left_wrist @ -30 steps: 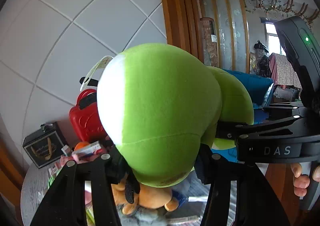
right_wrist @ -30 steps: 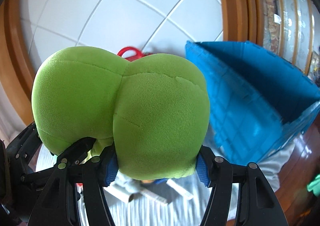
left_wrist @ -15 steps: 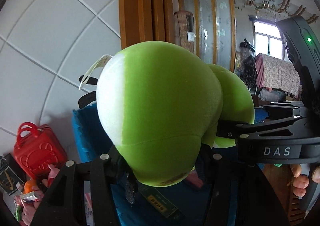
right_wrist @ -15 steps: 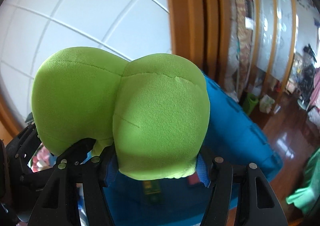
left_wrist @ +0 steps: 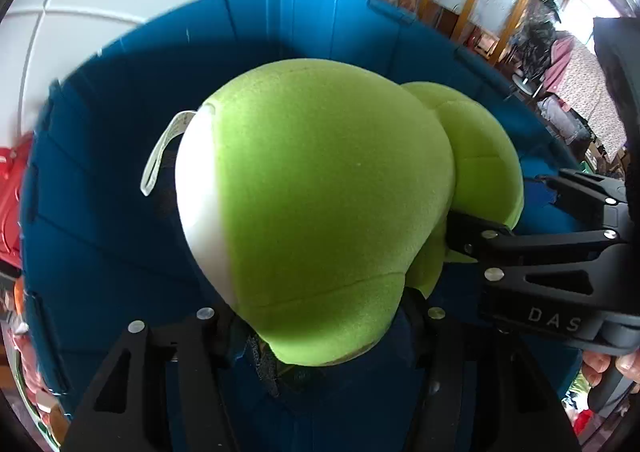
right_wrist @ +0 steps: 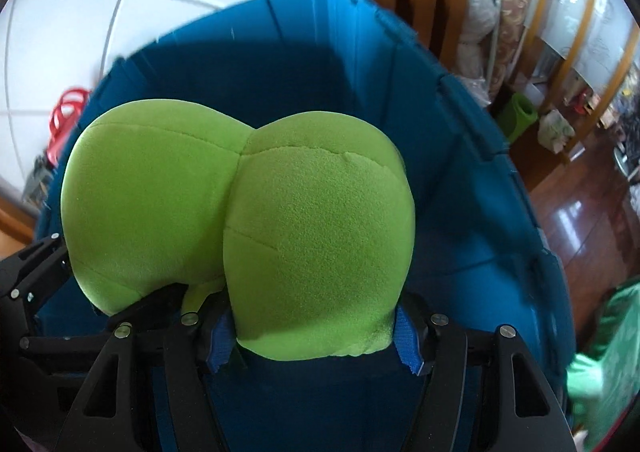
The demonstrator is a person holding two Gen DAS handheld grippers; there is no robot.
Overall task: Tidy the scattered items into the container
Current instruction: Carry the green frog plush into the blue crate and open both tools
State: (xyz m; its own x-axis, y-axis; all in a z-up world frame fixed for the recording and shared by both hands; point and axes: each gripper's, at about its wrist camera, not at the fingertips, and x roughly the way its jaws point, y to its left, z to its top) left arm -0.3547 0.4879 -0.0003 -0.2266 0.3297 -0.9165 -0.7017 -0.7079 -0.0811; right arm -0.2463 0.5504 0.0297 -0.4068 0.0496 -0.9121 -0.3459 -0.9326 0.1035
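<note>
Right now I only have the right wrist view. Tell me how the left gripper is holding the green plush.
Observer: The left gripper has its jaws closed on the green plush at its bigger lobe.
Operator: Describe that lobe's far side.
Observer: It carries a white patch.
Operator: Report anything hanging off it.
Observer: A fabric tag loop sticks out beside the patch.

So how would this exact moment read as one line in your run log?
phase: carry to bin | held: green plush toy | left tongs: gripping toy | right tongs: gripping toy, opening | below: blue container
</note>
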